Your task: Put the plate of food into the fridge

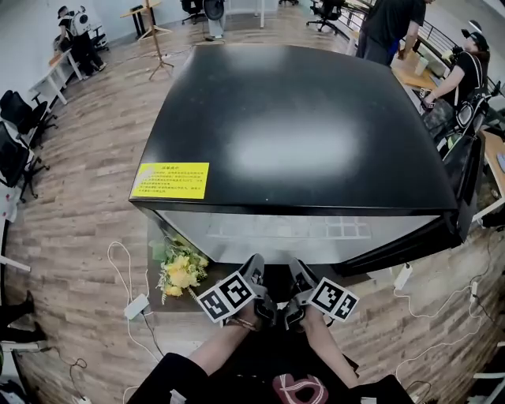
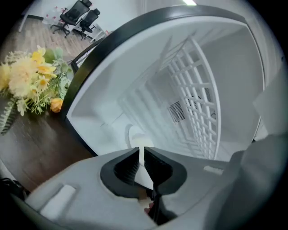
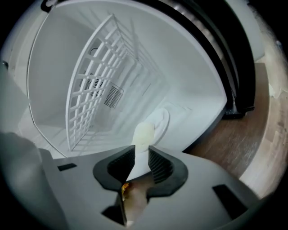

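I look down on the black top of the fridge; its white inside opens toward me. Both grippers reach into it low down, the left gripper beside the right gripper. In the left gripper view the left gripper is shut on the thin white rim of the plate, which rests on the fridge floor. In the right gripper view the right gripper stands open astride the plate. A pale lump of food lies on the plate.
A white wire shelf stands upright deep inside the fridge. The fridge door hangs open at the right. Yellow flowers lie on a dark low surface at the left. Cables and a power strip lie on the wooden floor. A person stands far behind.
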{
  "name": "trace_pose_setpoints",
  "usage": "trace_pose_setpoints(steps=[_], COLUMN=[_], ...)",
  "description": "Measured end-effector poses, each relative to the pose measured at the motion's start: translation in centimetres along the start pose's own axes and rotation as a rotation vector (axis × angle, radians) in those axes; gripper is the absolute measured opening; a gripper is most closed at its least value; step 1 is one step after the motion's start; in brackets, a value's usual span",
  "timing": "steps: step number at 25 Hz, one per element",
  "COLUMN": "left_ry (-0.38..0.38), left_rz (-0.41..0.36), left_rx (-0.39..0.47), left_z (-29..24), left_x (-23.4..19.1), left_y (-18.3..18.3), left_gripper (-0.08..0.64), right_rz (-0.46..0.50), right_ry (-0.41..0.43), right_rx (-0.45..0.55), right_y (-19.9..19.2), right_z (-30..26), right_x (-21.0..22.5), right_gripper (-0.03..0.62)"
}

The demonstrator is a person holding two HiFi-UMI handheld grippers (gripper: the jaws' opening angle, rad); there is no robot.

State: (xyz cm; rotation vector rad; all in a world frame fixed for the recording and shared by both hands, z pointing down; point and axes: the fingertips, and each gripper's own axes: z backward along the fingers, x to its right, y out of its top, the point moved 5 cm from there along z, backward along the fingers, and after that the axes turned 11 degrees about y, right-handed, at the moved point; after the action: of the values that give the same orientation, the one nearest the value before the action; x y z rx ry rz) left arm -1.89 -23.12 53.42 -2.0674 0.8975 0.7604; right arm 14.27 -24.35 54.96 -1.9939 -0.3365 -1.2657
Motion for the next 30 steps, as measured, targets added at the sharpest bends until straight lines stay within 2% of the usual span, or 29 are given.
trace_pose_setpoints(steps=[3, 8, 11, 14, 20, 26, 30], left_ry=[-0.020, -0.055, -0.071, -0.078, -0.124, -0.173, -0.197], left_rz=[-0.080, -0.317, -0.420, -0.497, -0.633, -0.735, -0.801], left_rx=[0.010, 0.045, 0.041, 0.013, 0.037, 0.058, 0.062], left_z=[1.3, 3.2, 4.0, 4.7, 6.6, 8.5, 9.5], left_x=[-0.3, -0.8, -1.2, -1.9, -2.7, -3.8, -4.3], left_y=[-0.1, -0.7, -0.9, -1.4, -2.0, -2.8, -3.5], left_gripper=[0.037, 0.037, 0.038, 0.037, 0.032, 0.009, 0.009], right_rz=[0.058, 0.134, 0.160, 0.190, 0.378, 0.426, 0.500], right_ry=[-0.011, -0.033, -0.043, -0.045, -0.092, -0.101, -0.148], right_rx=[0.009, 0.020, 0.036, 0.036, -0.024, -0.016, -0.025], right_y=[-0.6, -1.8, -2.8, -4.0, -6.8, -9.6, -11.2], right_z=[0.7, 1.8, 2.4, 3.0, 3.9, 4.4, 5.0], right_x=[-0.9, -1.7, -2.0, -2.4, -3.4, -4.1, -4.1], right_gripper=[0.093, 0.072, 0.065, 0.058, 0.043, 0.017, 0.011])
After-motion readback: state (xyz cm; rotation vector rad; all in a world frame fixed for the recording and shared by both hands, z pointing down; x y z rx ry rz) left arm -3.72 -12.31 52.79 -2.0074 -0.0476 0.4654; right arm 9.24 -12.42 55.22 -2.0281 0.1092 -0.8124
